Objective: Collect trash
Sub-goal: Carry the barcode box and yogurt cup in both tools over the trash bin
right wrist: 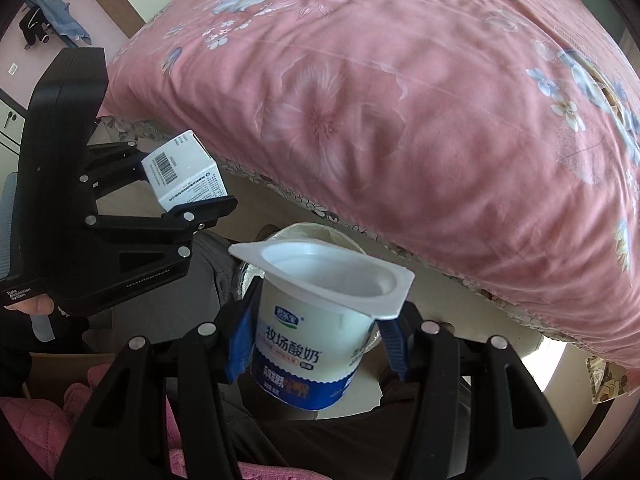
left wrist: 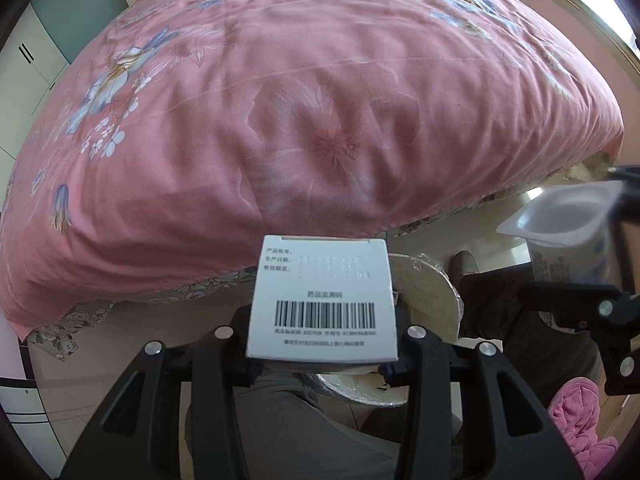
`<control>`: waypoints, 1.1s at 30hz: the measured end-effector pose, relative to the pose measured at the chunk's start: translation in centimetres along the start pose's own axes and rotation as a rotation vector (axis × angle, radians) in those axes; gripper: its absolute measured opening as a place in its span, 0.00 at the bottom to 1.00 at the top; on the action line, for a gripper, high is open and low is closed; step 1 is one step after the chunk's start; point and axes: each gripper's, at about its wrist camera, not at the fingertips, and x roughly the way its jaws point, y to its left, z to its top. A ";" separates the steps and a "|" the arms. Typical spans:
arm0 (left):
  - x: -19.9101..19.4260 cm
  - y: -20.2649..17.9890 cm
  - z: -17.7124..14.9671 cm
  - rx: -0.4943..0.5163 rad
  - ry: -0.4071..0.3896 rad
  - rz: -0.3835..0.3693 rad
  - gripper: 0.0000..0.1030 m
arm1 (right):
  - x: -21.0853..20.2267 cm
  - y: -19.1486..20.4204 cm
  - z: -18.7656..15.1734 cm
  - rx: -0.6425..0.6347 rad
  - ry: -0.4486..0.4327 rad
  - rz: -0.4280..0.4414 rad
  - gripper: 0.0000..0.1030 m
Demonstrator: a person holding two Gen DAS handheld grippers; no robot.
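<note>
My left gripper [left wrist: 322,362] is shut on a white cardboard box [left wrist: 322,300] with a barcode, held upright between the pads. Behind and under the box lies the rim of a round bin [left wrist: 434,296] lined with clear plastic. At the right edge, my right gripper [left wrist: 588,240] holds a white yogurt cup [left wrist: 560,228]. In the right wrist view, my right gripper [right wrist: 316,344] is shut on the yogurt cup [right wrist: 320,320], blue pads on its sides, its open mouth facing up. The bin [right wrist: 316,234] shows just behind the cup. My left gripper [right wrist: 182,184] with the box [right wrist: 184,176] is at the left.
A bed with a pink floral quilt [left wrist: 320,120] fills the upper part of both views and overhangs the pale floor. A person's legs in grey trousers [left wrist: 288,412] stand by the bin. Pink fabric [left wrist: 580,420] lies low at the right.
</note>
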 end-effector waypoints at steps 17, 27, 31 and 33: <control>8.7 -0.3 -3.5 -0.079 0.188 -0.078 0.43 | 10.0 0.0 -4.2 0.072 0.164 0.070 0.53; 13.8 -0.6 -4.7 -0.144 0.290 -0.121 0.43 | 16.3 -0.9 -5.5 0.142 0.243 0.084 0.53; 15.8 -0.6 -5.2 -0.170 0.325 -0.129 0.43 | 18.8 -1.5 -6.0 0.183 0.271 0.091 0.53; 16.7 -0.6 -5.4 -0.183 0.343 -0.134 0.43 | 19.7 -1.8 -6.2 0.195 0.283 0.090 0.53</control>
